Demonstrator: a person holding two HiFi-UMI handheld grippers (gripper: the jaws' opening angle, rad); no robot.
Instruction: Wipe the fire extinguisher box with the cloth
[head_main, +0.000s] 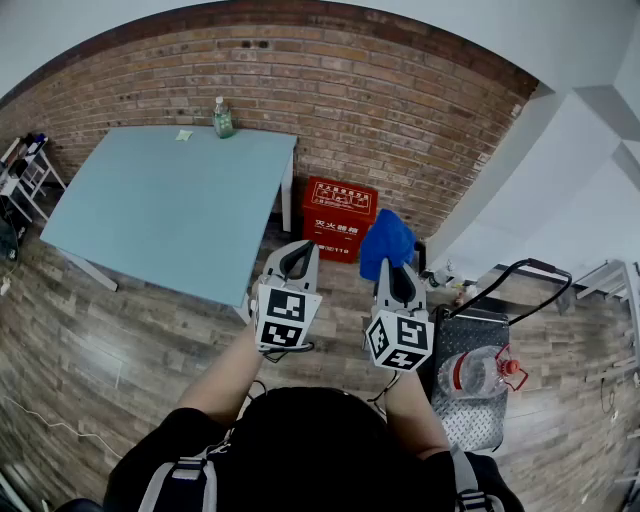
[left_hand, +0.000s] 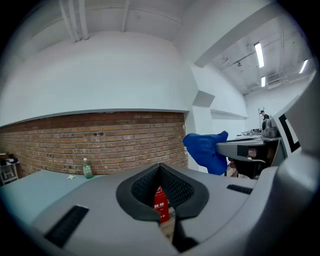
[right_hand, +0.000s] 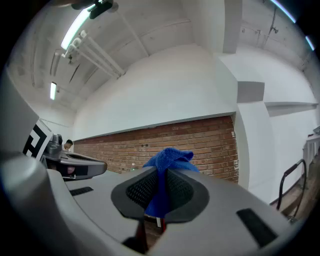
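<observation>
The right gripper (head_main: 398, 274) is clamping a bunched fold of the blue cloth (head_main: 386, 242), likely soft, light and floppy, just right of the red fire extinguisher box (head_main: 338, 218), while the left gripper (head_main: 297, 258) is hovering before it, closed and empty.

Cloth (head_main: 386, 243) — deep blue. Fire extinguisher box (head_main: 340, 218) — red, pale lettering. Table (head_main: 170, 200) pale teal; wall (head_main: 400, 110) brown brick.

Your red rectangular fire extinguisher box (head_main: 339, 218), lettered on its front, stands upright on the wooden floor (head_main: 150, 330) against the brick wall (head_main: 400, 110), while your crumpled blue cloth (head_main: 386, 243) is pinched in your right gripper (right_hand: 161, 186), bunching above its jaws near the box.
</observation>
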